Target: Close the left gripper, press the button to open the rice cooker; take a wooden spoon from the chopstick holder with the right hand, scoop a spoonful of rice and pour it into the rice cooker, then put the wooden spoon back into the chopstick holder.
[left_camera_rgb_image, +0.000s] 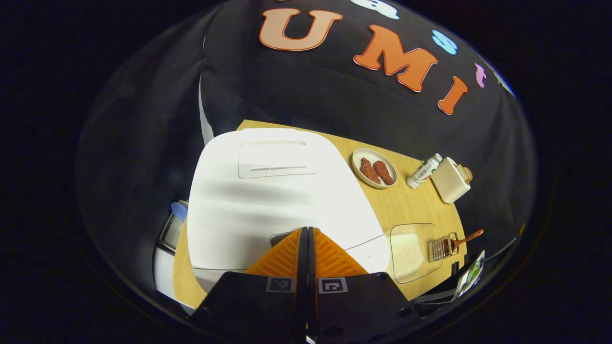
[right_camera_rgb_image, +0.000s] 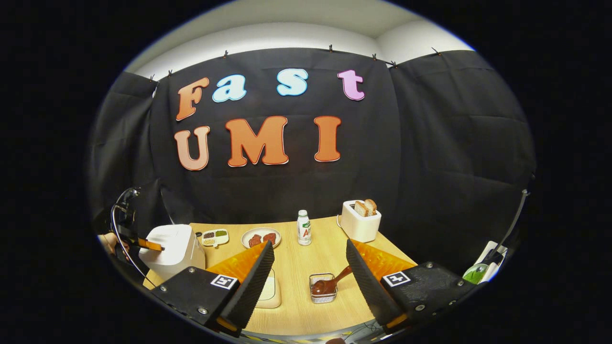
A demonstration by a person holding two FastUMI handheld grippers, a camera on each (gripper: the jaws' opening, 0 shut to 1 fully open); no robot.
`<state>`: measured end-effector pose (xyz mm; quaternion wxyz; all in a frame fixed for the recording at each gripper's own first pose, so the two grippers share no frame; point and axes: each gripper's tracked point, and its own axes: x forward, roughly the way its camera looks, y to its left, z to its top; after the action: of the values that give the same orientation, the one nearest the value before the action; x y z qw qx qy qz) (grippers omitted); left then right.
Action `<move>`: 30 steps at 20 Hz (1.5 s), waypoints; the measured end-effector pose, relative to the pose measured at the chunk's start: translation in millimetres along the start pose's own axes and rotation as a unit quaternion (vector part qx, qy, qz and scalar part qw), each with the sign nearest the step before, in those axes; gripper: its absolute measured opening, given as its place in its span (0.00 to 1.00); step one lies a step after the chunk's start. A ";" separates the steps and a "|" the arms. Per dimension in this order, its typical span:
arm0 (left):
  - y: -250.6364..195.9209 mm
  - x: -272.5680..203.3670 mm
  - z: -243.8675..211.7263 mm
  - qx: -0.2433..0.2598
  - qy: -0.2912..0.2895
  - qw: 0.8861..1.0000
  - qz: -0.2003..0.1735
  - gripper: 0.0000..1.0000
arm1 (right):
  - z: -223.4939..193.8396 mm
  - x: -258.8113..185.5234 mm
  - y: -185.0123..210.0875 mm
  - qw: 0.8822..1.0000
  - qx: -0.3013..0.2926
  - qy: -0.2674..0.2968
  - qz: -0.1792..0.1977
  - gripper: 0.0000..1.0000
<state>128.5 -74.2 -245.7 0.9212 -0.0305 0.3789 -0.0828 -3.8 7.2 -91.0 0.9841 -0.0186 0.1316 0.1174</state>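
Pressing step in hand: left gripper [left_camera_rgb_image: 306,239], fingers together, sits at the front of the white rounded rice cooker [left_camera_rgb_image: 272,191], lid down. Right gripper [right_camera_rgb_image: 310,267] hangs spread and empty over the brown wooden spoon [right_camera_rgb_image: 330,284] in its wire chopstick holder [right_camera_rgb_image: 321,288]. Next: push the button.

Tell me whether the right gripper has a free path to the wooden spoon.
Probably yes. The right gripper has its jaws wide apart, and the wooden spoon lies in the chopstick holder right between and ahead of them, handle angled up, with bare table around it and nothing in between.
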 end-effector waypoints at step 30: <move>38.7 -273.0 109.4 -0.022 -0.362 0.917 0.167 0.98 | 22.7 -5.5 -28.2 0.999 -0.014 -0.038 -0.021 0.94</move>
<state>19.5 11.2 16.7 0.9949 -0.0149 0.0208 0.0973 3.5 -19.9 -67.5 0.9903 -0.0302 0.0922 0.0990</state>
